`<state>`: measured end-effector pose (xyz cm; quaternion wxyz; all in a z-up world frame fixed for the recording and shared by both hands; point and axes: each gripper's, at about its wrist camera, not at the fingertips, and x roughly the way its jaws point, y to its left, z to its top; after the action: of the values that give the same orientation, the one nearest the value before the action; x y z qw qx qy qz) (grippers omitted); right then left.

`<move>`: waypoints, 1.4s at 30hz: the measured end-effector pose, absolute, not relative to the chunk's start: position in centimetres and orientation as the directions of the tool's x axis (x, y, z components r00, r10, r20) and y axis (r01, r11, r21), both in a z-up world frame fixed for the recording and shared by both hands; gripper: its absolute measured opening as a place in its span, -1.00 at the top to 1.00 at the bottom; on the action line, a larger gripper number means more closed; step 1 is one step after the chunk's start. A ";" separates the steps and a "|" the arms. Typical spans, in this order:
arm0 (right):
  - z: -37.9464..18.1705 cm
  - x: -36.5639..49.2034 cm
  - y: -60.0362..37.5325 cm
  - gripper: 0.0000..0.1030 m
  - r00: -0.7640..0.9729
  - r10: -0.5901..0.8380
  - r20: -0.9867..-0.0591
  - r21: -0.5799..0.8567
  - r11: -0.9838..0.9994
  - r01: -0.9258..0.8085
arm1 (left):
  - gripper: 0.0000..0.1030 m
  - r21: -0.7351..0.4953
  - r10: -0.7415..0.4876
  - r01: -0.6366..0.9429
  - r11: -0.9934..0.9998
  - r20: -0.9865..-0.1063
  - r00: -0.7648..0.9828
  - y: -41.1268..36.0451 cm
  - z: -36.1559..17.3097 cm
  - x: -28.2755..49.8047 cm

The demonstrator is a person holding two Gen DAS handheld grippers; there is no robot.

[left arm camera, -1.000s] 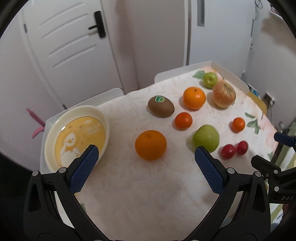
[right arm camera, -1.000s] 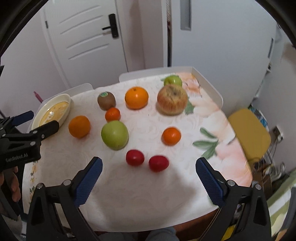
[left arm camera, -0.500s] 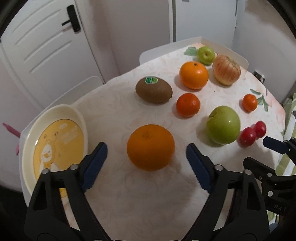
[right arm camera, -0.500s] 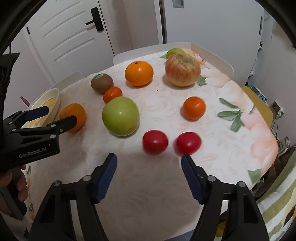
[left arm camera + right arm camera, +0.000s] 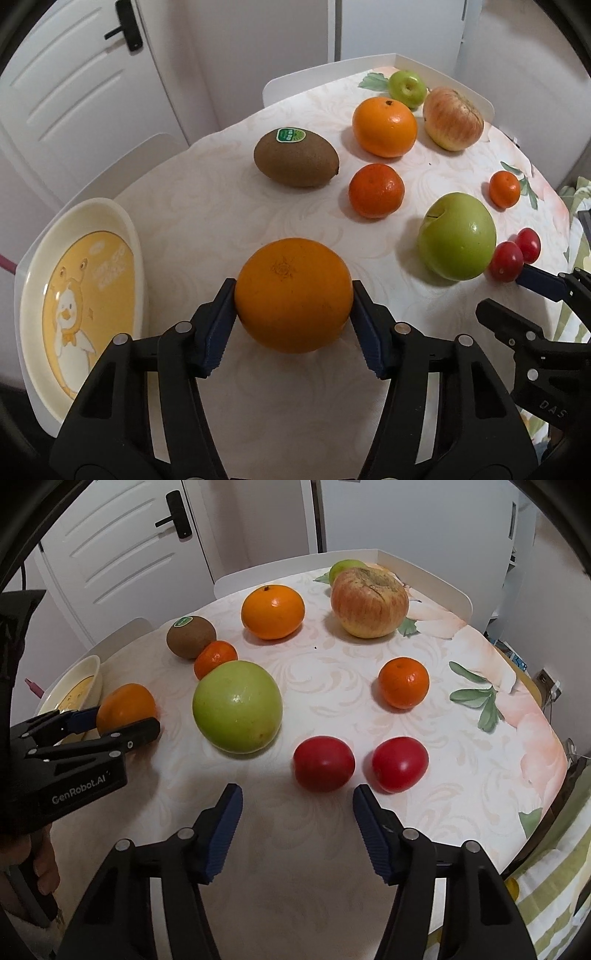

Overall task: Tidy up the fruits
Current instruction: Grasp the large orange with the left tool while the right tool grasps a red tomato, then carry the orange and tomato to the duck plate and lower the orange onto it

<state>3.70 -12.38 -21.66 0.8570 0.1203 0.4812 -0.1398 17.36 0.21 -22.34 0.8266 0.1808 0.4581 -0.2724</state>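
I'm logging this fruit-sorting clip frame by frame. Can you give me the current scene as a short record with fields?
left gripper: shut on the large orange, blue fingers against both its sides
right gripper: open, holding nothing, just short of the two red tomatoes
plate: yellow duck print, no fruit visible on it, at the table's left edge
fruit elsewhere on the tablecloth: kiwi, second orange, two mandarins, large green apple, small green apple, red-yellow apple

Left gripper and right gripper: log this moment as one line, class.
left gripper: shut on orange | right gripper: open, before tomato | plate: empty
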 end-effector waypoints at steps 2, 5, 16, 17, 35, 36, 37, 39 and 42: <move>-21.9 4.1 -12.3 -0.06 0.498 -0.129 -0.858 0.062 0.935 0.349 | -0.24 0.043 -0.285 0.609 0.792 -0.856 0.432 0.4 -22.3 17.3; -21.9 4.4 -12.4 -0.01 0.498 -0.135 -0.856 0.046 0.941 0.335 | -0.23 0.045 -0.280 0.599 0.799 -0.855 0.437 0.6 -22.3 17.0; -21.9 5.7 -13.6 0.20 0.506 -0.141 -0.851 0.020 0.954 0.299 | -0.23 0.054 -0.246 0.556 0.829 -0.858 0.450 1.2 -22.2 15.9; -21.9 5.8 -13.8 0.33 0.506 -0.144 -0.850 0.015 0.955 0.296 | -0.23 0.055 -0.242 0.552 0.832 -0.859 0.451 1.2 -22.2 15.8; -18.3 6.3 -14.9 0.43 0.541 -0.017 -0.841 0.034 0.996 0.083 | -0.23 0.027 -0.152 0.323 0.946 -0.842 0.517 1.9 -18.1 13.1; -18.0 6.5 -14.9 0.43 0.546 -0.008 -0.838 0.033 0.997 0.064 | -0.23 0.026 -0.142 0.297 0.955 -0.837 0.529 2.0 -17.5 12.9; -17.3 6.7 -14.9 0.43 0.552 0.008 -0.834 0.030 0.999 0.031 | -0.23 0.026 -0.132 0.274 0.961 -0.831 0.540 2.0 -17.0 12.7; -16.5 7.0 -14.6 0.43 0.560 0.033 -0.828 0.027 0.999 -0.019 | -0.23 0.030 -0.108 0.230 0.973 -0.819 0.564 2.3 -15.9 12.3; -14.9 7.8 -14.2 0.43 0.571 0.088 -0.816 0.027 0.993 -0.114 | -0.23 0.034 -0.055 0.132 0.991 -0.787 0.614 3.2 -13.5 11.6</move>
<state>7.82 -14.21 -14.92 0.8863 -0.0145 0.4594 0.0571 11.63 3.23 -13.54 0.8973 0.0444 0.4360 -0.0522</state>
